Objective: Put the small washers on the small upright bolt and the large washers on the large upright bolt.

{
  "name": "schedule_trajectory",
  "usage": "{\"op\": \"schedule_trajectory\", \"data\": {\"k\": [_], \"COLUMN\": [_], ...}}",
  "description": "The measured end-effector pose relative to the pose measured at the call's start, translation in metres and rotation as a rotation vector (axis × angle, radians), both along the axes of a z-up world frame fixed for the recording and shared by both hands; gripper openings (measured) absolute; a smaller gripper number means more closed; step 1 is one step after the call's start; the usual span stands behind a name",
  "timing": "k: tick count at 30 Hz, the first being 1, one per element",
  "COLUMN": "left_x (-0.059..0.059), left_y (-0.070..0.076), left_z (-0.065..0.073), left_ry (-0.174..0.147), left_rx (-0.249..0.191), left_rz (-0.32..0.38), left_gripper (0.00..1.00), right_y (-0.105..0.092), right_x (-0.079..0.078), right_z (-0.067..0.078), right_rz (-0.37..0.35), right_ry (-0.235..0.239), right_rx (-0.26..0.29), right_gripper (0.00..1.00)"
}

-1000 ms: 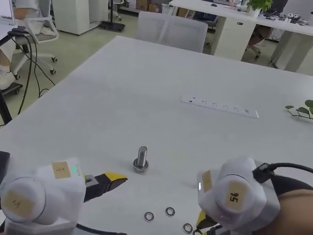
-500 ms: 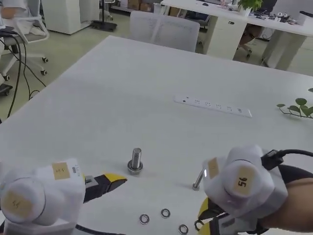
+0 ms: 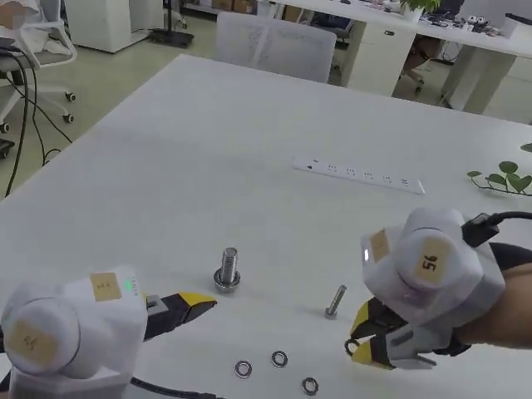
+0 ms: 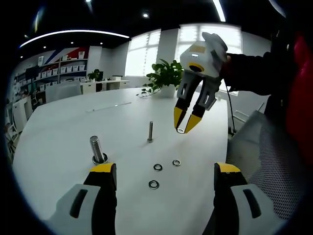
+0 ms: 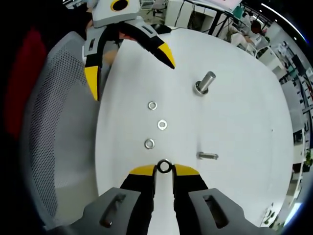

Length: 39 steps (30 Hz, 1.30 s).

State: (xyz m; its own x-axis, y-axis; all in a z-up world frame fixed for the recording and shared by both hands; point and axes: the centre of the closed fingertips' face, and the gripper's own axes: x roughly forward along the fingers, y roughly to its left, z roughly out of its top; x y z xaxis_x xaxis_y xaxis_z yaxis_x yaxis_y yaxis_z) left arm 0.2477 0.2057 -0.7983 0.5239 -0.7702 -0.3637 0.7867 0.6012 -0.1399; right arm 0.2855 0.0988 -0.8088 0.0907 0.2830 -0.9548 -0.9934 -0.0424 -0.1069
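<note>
The large bolt (image 3: 227,270) (image 4: 97,149) (image 5: 205,82) stands upright on the white table (image 3: 249,150). The thin small bolt (image 3: 335,301) (image 4: 150,132) (image 5: 208,156) stands to its right. Three loose washers (image 3: 279,358) (image 4: 158,167) (image 5: 162,125) lie in front of the bolts. My right gripper (image 3: 357,345) (image 4: 188,122) (image 5: 165,169) hovers above the table near the small bolt, shut on a small washer (image 5: 165,167) (image 4: 181,130). My left gripper (image 3: 187,309) (image 4: 165,171) (image 5: 129,68) is open and holds nothing, low at the left of the large bolt.
A white power strip (image 3: 362,177) lies farther back on the table. Plant leaves (image 3: 503,181) reach in at the right edge. A grey chair (image 3: 270,46) stands at the far side, with office desks behind it.
My right gripper has risen off the table and to the right with a washer between its tips, uncovering the small bolt. The left gripper has stayed put; the head camera has shifted.
</note>
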Motion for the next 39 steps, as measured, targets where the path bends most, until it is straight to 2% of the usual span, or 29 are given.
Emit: {"op": "schedule_trajectory", "data": {"k": [14,24,39], "left_x": [0.004,0.006,0.009], "left_y": [-0.001,-0.001,0.0], "left_z": [-0.002,-0.003,-0.004], "left_ry": [0.007,0.01,0.017], "left_rx": [-0.001,-0.003,-0.002], "left_rz": [0.001,0.01,0.019], "left_gripper": [0.81,0.81,0.81], "right_y": [-0.001,0.006,0.009], "right_x": [0.042,0.057,0.077], "right_z": [0.022,0.02,0.014], "right_rz": [-0.032,-0.038,-0.018], "right_ry": [-0.058,-0.052,-0.055], "right_rx": [0.018,0.029,-0.008], "right_gripper": [0.14,0.13,0.13]}}
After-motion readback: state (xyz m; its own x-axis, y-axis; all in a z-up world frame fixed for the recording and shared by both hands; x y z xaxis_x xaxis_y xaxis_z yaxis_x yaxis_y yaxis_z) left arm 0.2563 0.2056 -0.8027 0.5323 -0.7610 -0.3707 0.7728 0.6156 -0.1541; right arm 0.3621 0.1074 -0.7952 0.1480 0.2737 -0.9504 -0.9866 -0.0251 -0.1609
